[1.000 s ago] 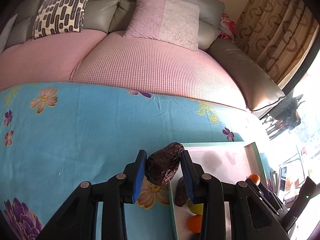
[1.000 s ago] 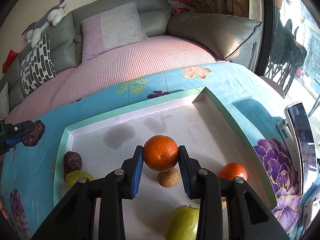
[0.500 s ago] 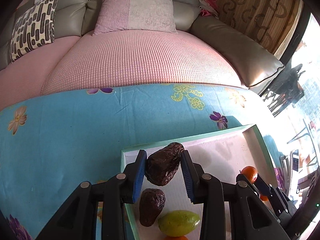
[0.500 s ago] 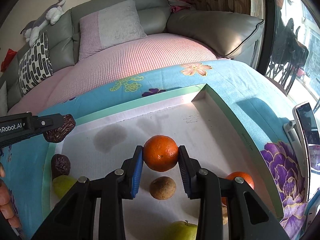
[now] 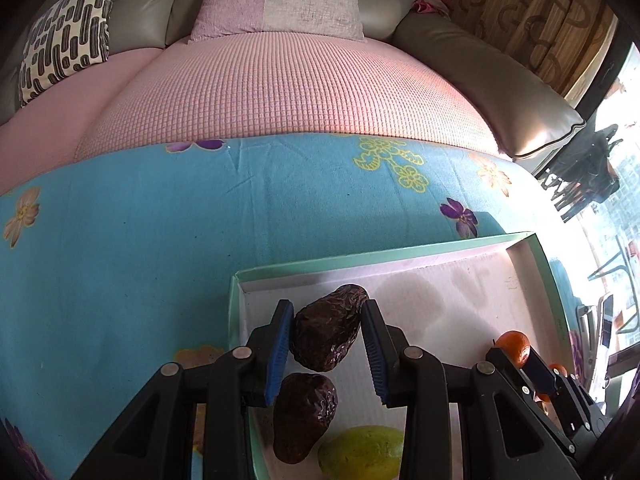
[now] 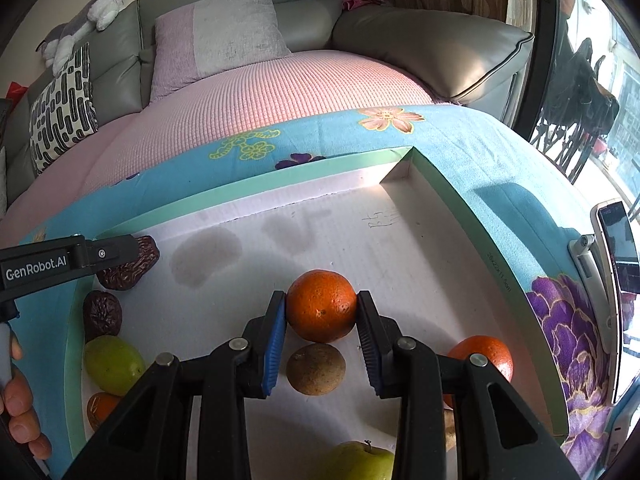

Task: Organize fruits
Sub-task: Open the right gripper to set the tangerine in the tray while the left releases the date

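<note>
Tray (image 5: 400, 256) now under left hand-held gripper (image 5: 328, 344) clamping date (image 5: 326, 326); right (image 6: 320, 320) grips orange (image 6: 320, 310).

Green apple (image 6: 356, 462) cut off (bottom edge)

A grey leather sofa (image 6: 432, 46) is fitted with a pink quilted seat cover (image 5: 288, 92). 2 cushions are propped against its backrest: 1 pink-and-grey (image 6: 218, 40), 1 white with black dashes (image 6: 64, 108). A plush toy (image 6: 86, 16) is laid on top. Daylight is admitted through a window (image 6: 600, 92) beside a patterned brown curtain (image 5: 532, 20).
</note>
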`<action>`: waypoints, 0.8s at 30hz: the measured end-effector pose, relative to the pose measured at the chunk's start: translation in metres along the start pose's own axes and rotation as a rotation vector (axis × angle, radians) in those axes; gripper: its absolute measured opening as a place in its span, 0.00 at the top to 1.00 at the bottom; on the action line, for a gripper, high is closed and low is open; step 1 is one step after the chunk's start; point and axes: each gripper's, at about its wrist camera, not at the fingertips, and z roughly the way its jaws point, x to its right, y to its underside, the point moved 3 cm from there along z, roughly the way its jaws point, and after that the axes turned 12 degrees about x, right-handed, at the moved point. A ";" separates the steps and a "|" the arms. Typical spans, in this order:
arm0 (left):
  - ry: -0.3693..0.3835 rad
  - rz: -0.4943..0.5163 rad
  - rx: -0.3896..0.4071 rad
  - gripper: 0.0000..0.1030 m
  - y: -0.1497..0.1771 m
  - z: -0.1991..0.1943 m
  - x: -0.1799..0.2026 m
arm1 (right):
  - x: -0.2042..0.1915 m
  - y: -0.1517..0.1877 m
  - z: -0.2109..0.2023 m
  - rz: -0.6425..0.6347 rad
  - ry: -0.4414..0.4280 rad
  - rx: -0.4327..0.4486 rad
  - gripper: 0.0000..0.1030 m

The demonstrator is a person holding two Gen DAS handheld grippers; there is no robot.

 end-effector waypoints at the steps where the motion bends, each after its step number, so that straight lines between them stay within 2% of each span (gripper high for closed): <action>1: 0.002 -0.003 0.000 0.64 0.000 -0.001 0.000 | 0.000 0.000 0.000 -0.002 -0.001 0.000 0.65; 8: -0.008 -0.012 0.014 0.63 -0.003 -0.011 -0.004 | 0.000 -0.002 -0.003 -0.012 -0.001 -0.004 0.64; 10: -0.004 -0.012 0.026 0.59 -0.004 -0.018 -0.004 | 0.001 -0.003 -0.006 -0.013 0.002 0.000 0.64; 11: -0.002 -0.011 0.032 0.53 -0.005 -0.022 -0.004 | 0.000 -0.004 -0.008 -0.013 -0.002 0.004 0.64; 12: -0.004 -0.010 0.042 0.52 -0.005 -0.026 -0.004 | 0.000 -0.005 -0.011 -0.014 -0.002 0.009 0.63; 16: -0.012 -0.015 0.069 0.48 -0.006 -0.041 -0.008 | -0.003 -0.008 -0.018 -0.028 0.000 0.017 0.54; 21: -0.084 -0.018 0.099 0.31 -0.002 -0.054 -0.023 | -0.005 -0.011 -0.023 -0.036 -0.004 0.010 0.50; 23: -0.133 -0.024 0.109 0.22 0.000 -0.056 -0.032 | -0.005 -0.009 -0.022 -0.040 -0.017 0.000 0.35; 24: -0.156 -0.029 0.113 0.15 0.002 -0.057 -0.037 | -0.005 -0.008 -0.020 -0.045 -0.016 -0.005 0.33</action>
